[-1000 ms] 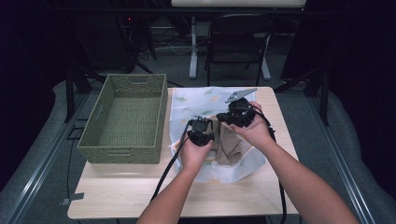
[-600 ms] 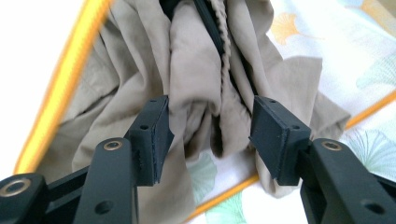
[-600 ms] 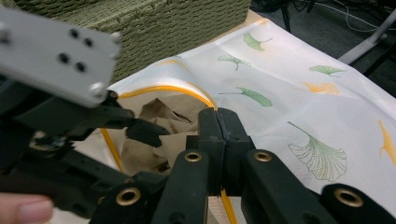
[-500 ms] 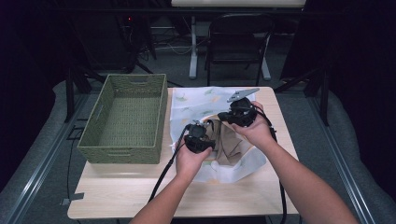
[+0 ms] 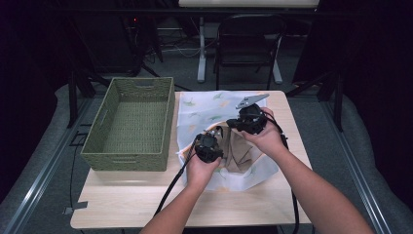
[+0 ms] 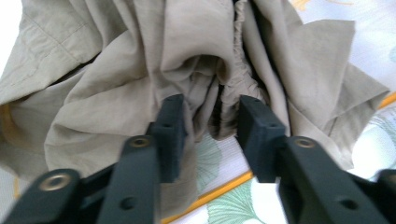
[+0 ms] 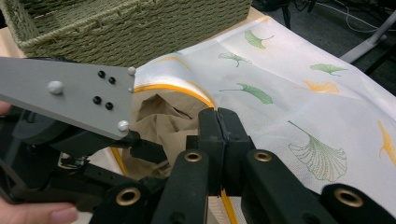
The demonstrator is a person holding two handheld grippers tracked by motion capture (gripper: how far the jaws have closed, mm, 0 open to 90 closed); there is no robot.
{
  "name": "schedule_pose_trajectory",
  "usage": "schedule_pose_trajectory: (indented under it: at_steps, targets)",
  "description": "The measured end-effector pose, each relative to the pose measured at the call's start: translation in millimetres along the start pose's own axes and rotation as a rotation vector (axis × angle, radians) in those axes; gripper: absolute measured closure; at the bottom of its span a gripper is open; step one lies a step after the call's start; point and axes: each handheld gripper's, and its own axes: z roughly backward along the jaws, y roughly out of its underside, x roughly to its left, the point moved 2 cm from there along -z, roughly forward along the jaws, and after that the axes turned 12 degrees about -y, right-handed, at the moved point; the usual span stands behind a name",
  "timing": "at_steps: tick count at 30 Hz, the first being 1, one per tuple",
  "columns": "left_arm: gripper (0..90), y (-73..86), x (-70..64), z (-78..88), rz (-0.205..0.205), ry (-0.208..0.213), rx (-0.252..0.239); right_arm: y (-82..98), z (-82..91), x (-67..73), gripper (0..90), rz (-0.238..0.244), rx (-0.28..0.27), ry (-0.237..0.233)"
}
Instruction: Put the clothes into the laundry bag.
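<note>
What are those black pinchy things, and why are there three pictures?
A person at a wooden table holds a pair of black tongs in each hand. One picture comes from a camera high above. The other two come from little cameras riding on the tongs. On the table are a green woven basket and a white bag printed with leaves. The right tongs are shut on the bag's orange rim, which seems to hold it open. The left tongs have just been closing on beige clothing bunched between them, at the bag's mouth.
</note>
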Motion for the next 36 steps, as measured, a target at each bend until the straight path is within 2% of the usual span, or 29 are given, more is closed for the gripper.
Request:
schedule_pose_trajectory:
  at_steps: [7,9,10,12,15,17,19,21,24,25,26,27,28,29,30,34,36]
  targets:
    - [82.9,-4.1,3.8,-2.5,0.011,-0.021,-0.023,-0.3,-1.2,0.7,89.7,-0.002,0.006,0.001]
    - [83.0,-6.7,4.6,-6.6,0.008,-0.058,-0.031,-0.7,-1.8,0.7,89.7,-0.005,0.009,0.000]
    - [83.0,-6.7,4.6,-6.6,0.008,-0.058,-0.031,-0.7,-1.8,0.7,89.7,-0.005,0.009,0.000]
    - [82.6,-9.7,4.6,-11.7,0.034,-0.067,-0.036,-1.6,-3.3,1.5,89.7,-0.002,0.002,0.000]
    - [79.5,-12.2,5.0,-11.6,0.047,-0.057,-0.041,-2.5,-3.3,3.0,89.7,-0.002,0.006,-0.003]
    - [73.8,-12.3,4.1,-8.5,0.044,-0.038,-0.056,-2.4,-3.4,3.1,89.7,0.001,0.009,-0.004]
    - [70.8,-11.8,4.6,-2.2,0.027,-0.024,-0.061,-2.0,-3.6,3.0,89.7,-0.001,0.006,-0.006]
    - [65.2,-10.4,5.6,5.8,0.036,0.011,-0.075,-0.6,-3.4,2.3,89.7,0.002,0.007,-0.006]
    - [61.0,-8.1,7.7,13.8,0.027,0.028,-0.077,2.1,-2.7,1.8,89.6,-0.004,0.011,-0.004]
    - [60.0,-4.7,10.8,25.0,0.033,0.071,-0.094,3.2,-2.2,1.2,89.6,-0.004,0.010,-0.001]
    - [59.5,-4.7,10.8,25.0,0.033,0.071,-0.094,3.9,-1.5,0.6,89.6,-0.006,0.014,-0.003]
    - [59.4,-2.5,13.6,34.3,0.038,0.110,-0.114,4.7,-1.7,0.3,89.6,-0.008,0.009,-0.002]
    - [59.5,-2.5,13.6,34.3,0.038,0.110,-0.114,5.2,-1.5,0.1,89.6,-0.008,0.010,-0.001]
    - [59.8,2.1,18.1,45.7,0.015,0.127,-0.132,5.8,-1.0,0.4,89.6,-0.010,0.014,-0.001]
    - [60.4,6.0,21.7,51.7,0.006,0.123,-0.144,6.2,-0.8,0.7,89.6,-0.010,0.014,0.001]
    - [63.2,18.1,37.8,68.9,-0.004,0.134,-0.121,8.0,-1.4,2.3,89.6,-0.001,0.013,-0.004]
    - [63.0,24.7,45.6,77.7,-0.014,0.121,-0.136,8.8,-1.9,2.8,89.6,-0.001,0.021,-0.006]
